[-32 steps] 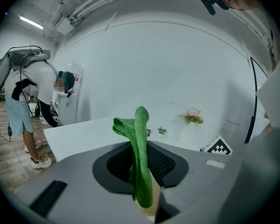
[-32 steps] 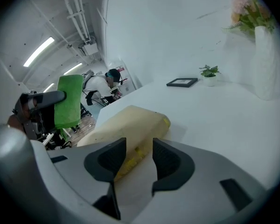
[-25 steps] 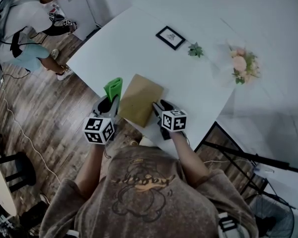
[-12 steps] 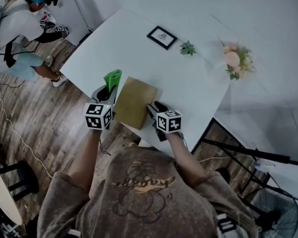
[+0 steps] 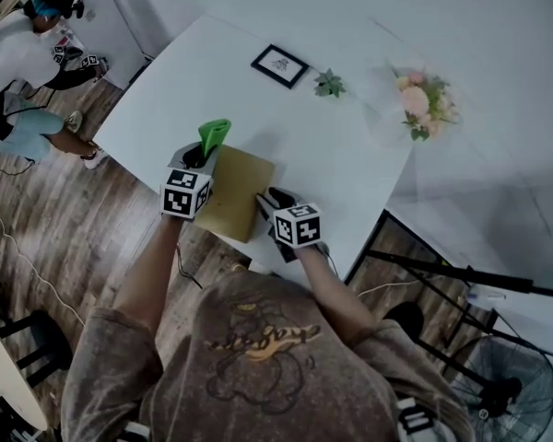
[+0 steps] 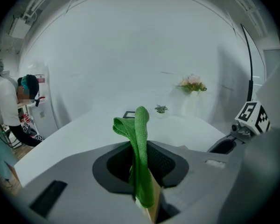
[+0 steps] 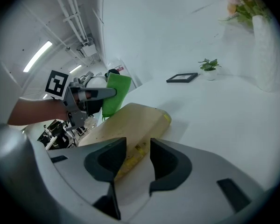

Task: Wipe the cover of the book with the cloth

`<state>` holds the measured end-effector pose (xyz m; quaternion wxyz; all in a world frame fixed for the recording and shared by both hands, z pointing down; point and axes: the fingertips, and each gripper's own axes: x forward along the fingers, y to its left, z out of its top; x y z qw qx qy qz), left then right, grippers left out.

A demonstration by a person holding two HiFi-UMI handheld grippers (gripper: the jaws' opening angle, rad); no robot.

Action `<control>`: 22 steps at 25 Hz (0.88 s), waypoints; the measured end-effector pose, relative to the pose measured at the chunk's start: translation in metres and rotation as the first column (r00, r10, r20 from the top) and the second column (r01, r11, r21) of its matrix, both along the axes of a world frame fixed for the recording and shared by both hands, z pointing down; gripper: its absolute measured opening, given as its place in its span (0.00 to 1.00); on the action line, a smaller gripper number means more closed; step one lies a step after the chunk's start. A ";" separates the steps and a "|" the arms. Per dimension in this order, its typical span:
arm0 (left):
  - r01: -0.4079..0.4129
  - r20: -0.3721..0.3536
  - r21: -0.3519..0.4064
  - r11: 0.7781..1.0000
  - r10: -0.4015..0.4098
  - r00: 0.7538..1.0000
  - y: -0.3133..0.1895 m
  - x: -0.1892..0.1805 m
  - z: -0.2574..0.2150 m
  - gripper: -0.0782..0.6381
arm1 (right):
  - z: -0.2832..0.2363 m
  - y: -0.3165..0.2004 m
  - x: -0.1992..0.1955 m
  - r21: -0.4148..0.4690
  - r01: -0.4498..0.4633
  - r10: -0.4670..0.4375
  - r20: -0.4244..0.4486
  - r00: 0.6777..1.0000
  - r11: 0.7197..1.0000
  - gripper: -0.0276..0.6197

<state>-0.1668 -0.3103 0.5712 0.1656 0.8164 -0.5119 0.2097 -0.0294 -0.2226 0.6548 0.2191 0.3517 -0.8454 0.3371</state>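
Note:
A tan-covered book point(image 5: 232, 191) lies near the front edge of the white table point(image 5: 341, 168). My right gripper point(image 5: 267, 198) is at its right edge. In the right gripper view, the book point(image 7: 130, 120) runs between the jaws of the right gripper point(image 7: 138, 157), which is shut on its edge. The far corner throws a shadow on the table. My left gripper point(image 5: 201, 157) sits at the book's left edge, shut on a green cloth point(image 5: 213, 136). In the left gripper view, the cloth point(image 6: 139, 139) stands up out of the left gripper point(image 6: 141, 169).
A framed picture point(image 5: 279, 65), a small potted plant point(image 5: 329, 84) and a vase of flowers point(image 5: 419, 104) stand at the back of the table. A person point(image 5: 23, 44) stands by the table's far left corner. A stand and a fan point(image 5: 511, 385) are on the floor at right.
My left gripper has moved forward with the cloth, up alongside the book's left edge. The right gripper keeps its place on the book. The head view has shifted.

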 end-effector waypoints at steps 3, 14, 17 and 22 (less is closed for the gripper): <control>-0.019 0.027 -0.012 1.000 0.020 0.999 -0.009 0.006 0.010 0.21 | 0.002 0.001 -0.001 -0.003 0.002 -0.002 0.009 1.000 1.000 0.29; -0.198 0.140 -0.115 0.973 0.213 0.967 -0.009 0.037 0.047 0.21 | 0.000 0.001 -0.003 0.017 0.022 -0.022 -0.014 1.000 1.000 0.26; -0.213 0.117 -0.126 0.969 0.227 0.967 -0.009 0.038 0.050 0.21 | 0.000 0.000 -0.002 0.018 0.014 -0.014 -0.008 1.000 1.000 0.26; -0.253 0.132 -0.127 0.959 0.269 0.954 0.000 0.040 0.049 0.21 | 0.001 0.001 -0.002 0.014 0.019 -0.018 -0.007 1.000 1.000 0.26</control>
